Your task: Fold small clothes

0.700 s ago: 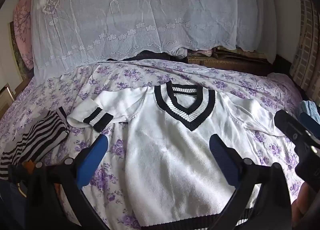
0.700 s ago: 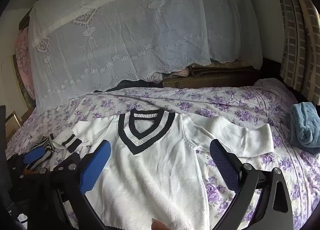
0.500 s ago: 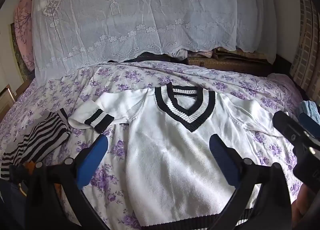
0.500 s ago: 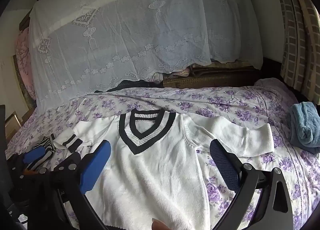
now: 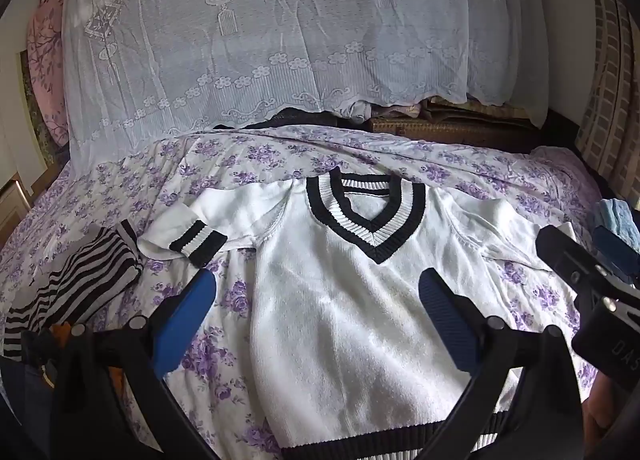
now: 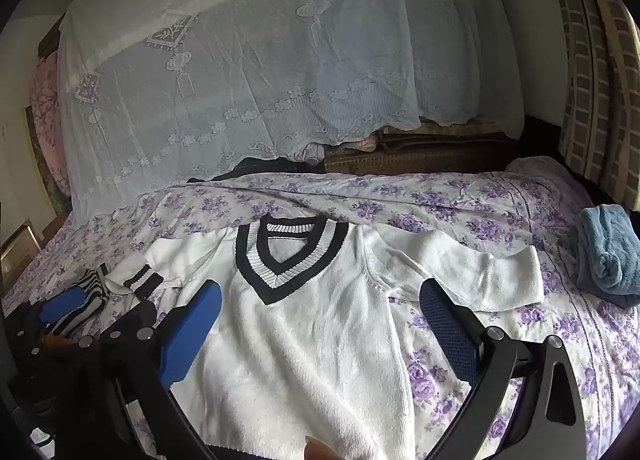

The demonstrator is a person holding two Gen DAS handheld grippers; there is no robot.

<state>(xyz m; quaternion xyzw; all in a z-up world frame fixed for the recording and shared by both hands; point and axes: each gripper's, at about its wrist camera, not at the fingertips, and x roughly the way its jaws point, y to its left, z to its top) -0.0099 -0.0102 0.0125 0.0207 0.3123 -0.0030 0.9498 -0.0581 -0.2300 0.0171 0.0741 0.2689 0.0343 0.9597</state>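
Beside the sweater [image 5: 340, 320]: striped garment [image 5: 76, 284], blue towel [image 6: 608, 252].

ahead: my left gripper [image 5: 316, 308] and right gripper [image 6: 320, 312] hang wide open over the white sweater [image 5: 352, 300], nothing between my fingers
left side: striped garment [image 5: 76, 284] lies just beside the cuffed sleeve [image 5: 188, 236], crowding that edge
right side: blue towel [image 6: 608, 252] near the other sleeve [image 6: 472, 272]
far end: bare floral sheet [image 6: 420, 195], then a lace-draped pile [image 5: 280, 31] blocks passage
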